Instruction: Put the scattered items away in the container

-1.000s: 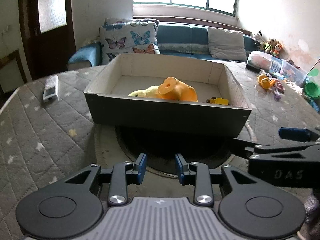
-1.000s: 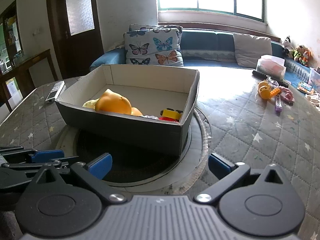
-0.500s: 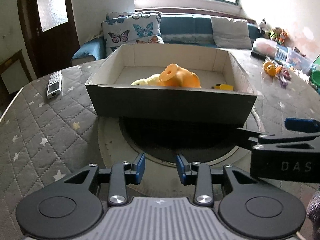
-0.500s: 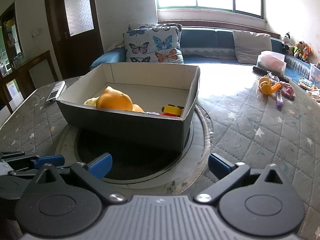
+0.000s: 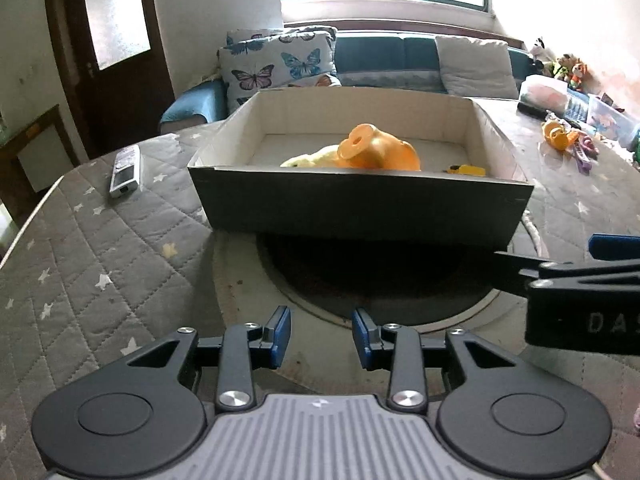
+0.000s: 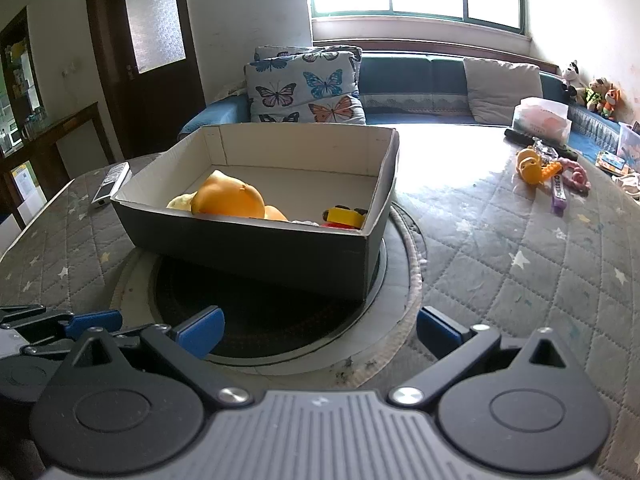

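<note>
Before box (image 5: pixel 360 208): both tongs parted, empty.

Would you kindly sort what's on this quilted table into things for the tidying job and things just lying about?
Job:
- dark cardboard box
- orange plastic toy in it
- small yellow toy car in it
- scattered colourful toys

Lying about:
- silver remote control
- butterfly-print cushion

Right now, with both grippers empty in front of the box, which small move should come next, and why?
Probably carry the right gripper, open and empty, toward the toy cluster on the quilted cover to its right. Those toys lie outside the box, which already holds an orange toy.
</note>
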`<state>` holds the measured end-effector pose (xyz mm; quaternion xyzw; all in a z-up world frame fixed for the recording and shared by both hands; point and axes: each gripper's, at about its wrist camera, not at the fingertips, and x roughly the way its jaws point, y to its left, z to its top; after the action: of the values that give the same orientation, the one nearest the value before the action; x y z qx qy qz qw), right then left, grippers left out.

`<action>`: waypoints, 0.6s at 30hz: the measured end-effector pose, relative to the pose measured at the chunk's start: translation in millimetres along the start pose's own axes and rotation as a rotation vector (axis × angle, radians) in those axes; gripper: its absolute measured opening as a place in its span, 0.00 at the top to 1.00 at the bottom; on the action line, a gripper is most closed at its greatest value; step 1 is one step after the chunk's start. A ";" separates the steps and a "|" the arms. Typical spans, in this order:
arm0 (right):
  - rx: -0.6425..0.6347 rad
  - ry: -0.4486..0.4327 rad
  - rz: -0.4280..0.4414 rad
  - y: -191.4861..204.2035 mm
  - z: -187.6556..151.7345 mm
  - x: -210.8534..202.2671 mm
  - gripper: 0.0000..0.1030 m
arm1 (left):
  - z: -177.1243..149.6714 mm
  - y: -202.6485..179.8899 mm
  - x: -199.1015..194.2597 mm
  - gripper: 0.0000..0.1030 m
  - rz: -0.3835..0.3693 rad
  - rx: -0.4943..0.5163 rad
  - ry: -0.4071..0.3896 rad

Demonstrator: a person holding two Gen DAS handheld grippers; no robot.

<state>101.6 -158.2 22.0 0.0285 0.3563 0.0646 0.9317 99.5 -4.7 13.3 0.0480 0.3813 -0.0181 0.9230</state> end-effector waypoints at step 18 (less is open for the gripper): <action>-0.005 0.007 -0.013 4.7 -4.2 -0.5 0.00 | 0.6 4.0 0.3 0.64 0.024 -0.035 0.055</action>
<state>97.9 -153.6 19.7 0.0238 0.3596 0.0596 0.9309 100.4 -0.8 13.8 0.0369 0.4060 0.0008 0.9131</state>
